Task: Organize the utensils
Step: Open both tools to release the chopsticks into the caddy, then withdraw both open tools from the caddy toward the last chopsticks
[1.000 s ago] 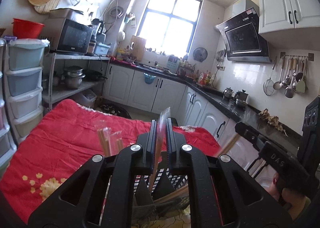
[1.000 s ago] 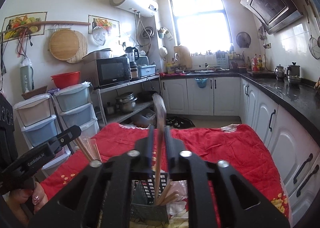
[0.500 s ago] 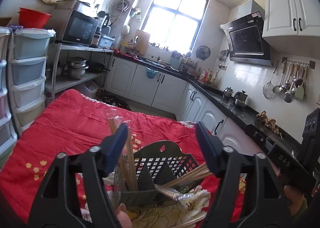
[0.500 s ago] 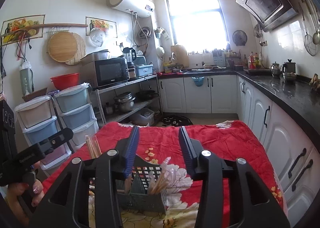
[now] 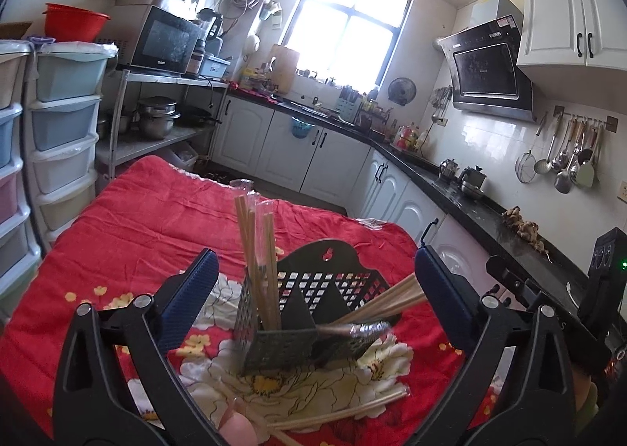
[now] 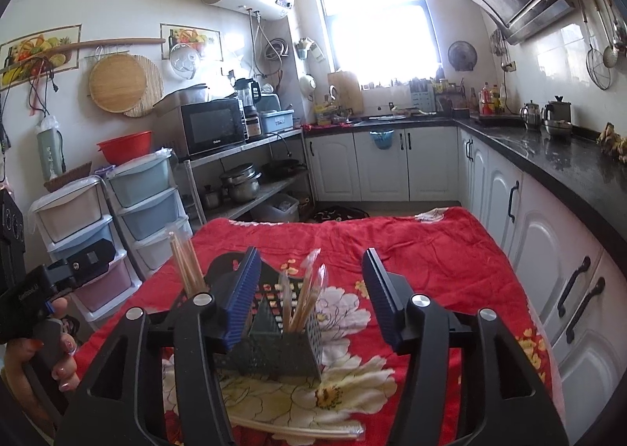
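Observation:
A black perforated utensil holder (image 5: 313, 340) (image 6: 274, 344) stands on the red floral cloth (image 5: 129, 234). Bare chopsticks (image 5: 256, 261) (image 6: 186, 265) stand upright in its left compartment. Wrapped chopsticks (image 6: 309, 289) (image 5: 384, 301) lean out of the right one. My left gripper (image 5: 313, 269) hangs just in front of the holder, jaws opening wide, with nothing pressed between its blue pads (image 5: 192, 297). My right gripper (image 6: 311, 256) is also in front of the holder, jaws opening, gripping nothing. More wrapped chopsticks (image 5: 345, 410) (image 6: 298, 432) lie loose on the cloth in front of the holder.
A hand (image 6: 39, 352) holds the left gripper's body (image 6: 58, 281) at the left edge of the right wrist view. Plastic drawer towers (image 6: 145, 203) and a metal shelf with pots (image 6: 243, 179) stand to the left. White cabinets under a black counter (image 6: 548, 160) run along the right.
Both grippers were shut on chopsticks a second ago and have since opened. Those chopsticks now stand in the holder, and both grippers have drawn back from it.

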